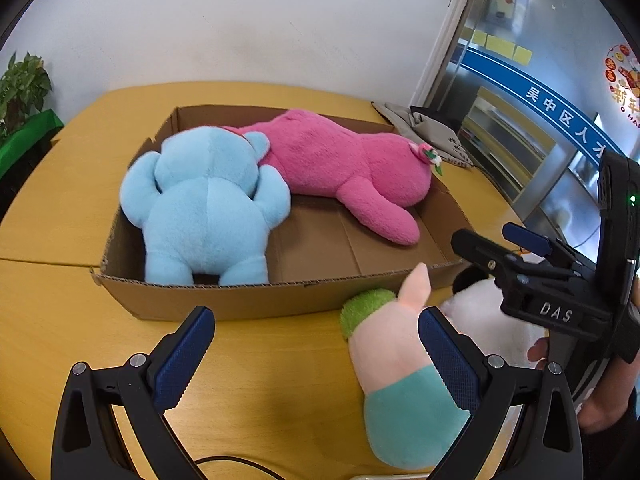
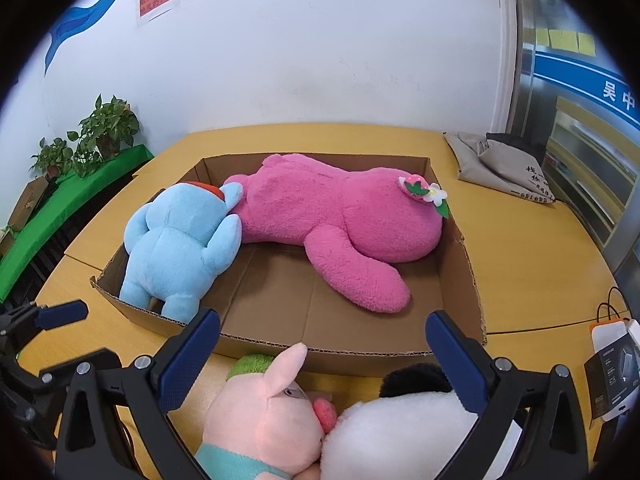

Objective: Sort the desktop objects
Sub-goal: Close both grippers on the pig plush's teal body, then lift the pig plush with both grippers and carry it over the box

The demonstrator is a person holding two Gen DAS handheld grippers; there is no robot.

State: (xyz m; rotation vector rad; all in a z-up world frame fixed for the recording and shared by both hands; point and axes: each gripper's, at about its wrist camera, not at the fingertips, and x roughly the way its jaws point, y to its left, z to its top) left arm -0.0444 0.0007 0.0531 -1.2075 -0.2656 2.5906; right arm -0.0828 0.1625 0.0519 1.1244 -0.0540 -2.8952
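Between the spread jaws of our right gripper (image 2: pixel 322 354) we are framing two soft toys that are still lying on the tabletop (image 2: pixel 516 280): a pink piglet plush (image 2: pixel 264 412) and a white plush with a black ear (image 2: pixel 400 432), pressed snout to cheek. Nothing is being clasped yet. Our left gripper (image 1: pixel 316 344) is likewise standing released, its right pad touching or just beside the piglet's side, its left pad over bare tabletop.

Outward from the jaws, the cardboard box (image 2: pixel 360 350) is lying just beyond both toys, already holding a blue plush (image 2: pixel 180 248) and a large pink plush (image 2: pixel 340 224), with bare floor showing in its near right half.

For a good pick we are judging that one toy should be centred between the pads before closing, gripped at the head or torso rather than a floppy ear, then lifted above the near wall and released over the free floor. Closing where the two toys meet risks pinching both.

Lower bodies of both toys are being cut off by the frame edge; we cannot tell what animal the white one is. Faces of the boxed toys are turned away. Writing on the grey bag (image 2: pixel 500 164) is too small to read.
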